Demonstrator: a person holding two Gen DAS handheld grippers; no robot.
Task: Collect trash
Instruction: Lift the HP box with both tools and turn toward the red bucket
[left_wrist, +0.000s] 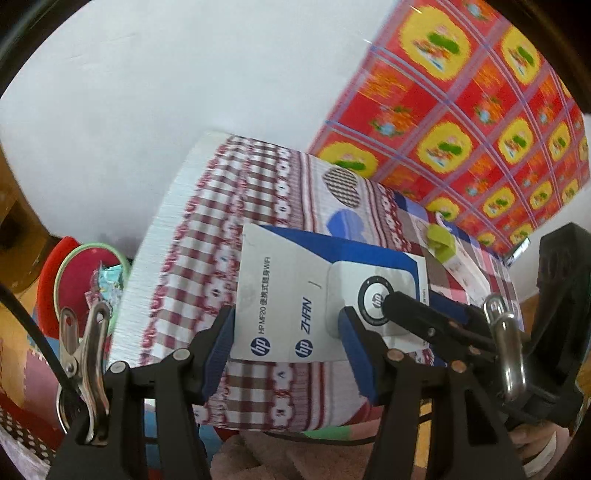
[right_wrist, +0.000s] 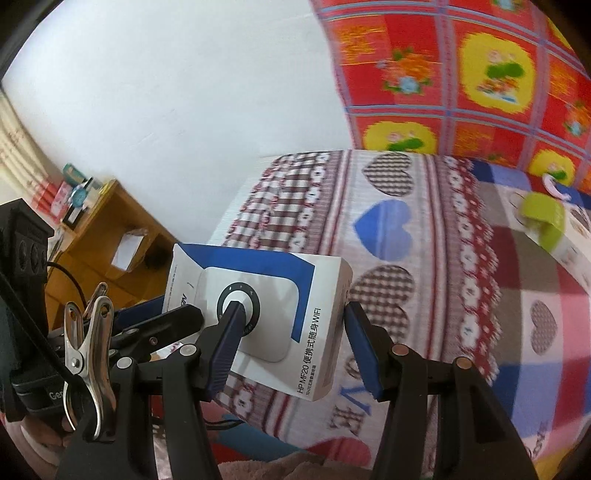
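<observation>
So both claws are on the same white-and-blue HP wifi box (left_wrist: 295, 291), which looks like the trash being collected here. The left claw (left_wrist: 284, 328) has its pads on either side of one end of the box, and the right claw (right_wrist: 291, 328) straddles the other end, one pad lying across the printed face and the other at the box's side edge, so it reads as a two-handed carry with the box clamped between each pair of pads. The box is up off the bed (left_wrist: 192, 236), hanging in front of the patterned sheet, not resting on it. Off to the lower left of the left view there's a red bin with a green rim (left_wrist: 70, 273) with some wrappers already inside, so I'd guess that's the destination and some trash is already done. Still left: drop this box in, and maybe grab the little green thing (right_wrist: 543, 218) sitting further back on the bed, if that counts as trash, can't really tell what it is.
</observation>
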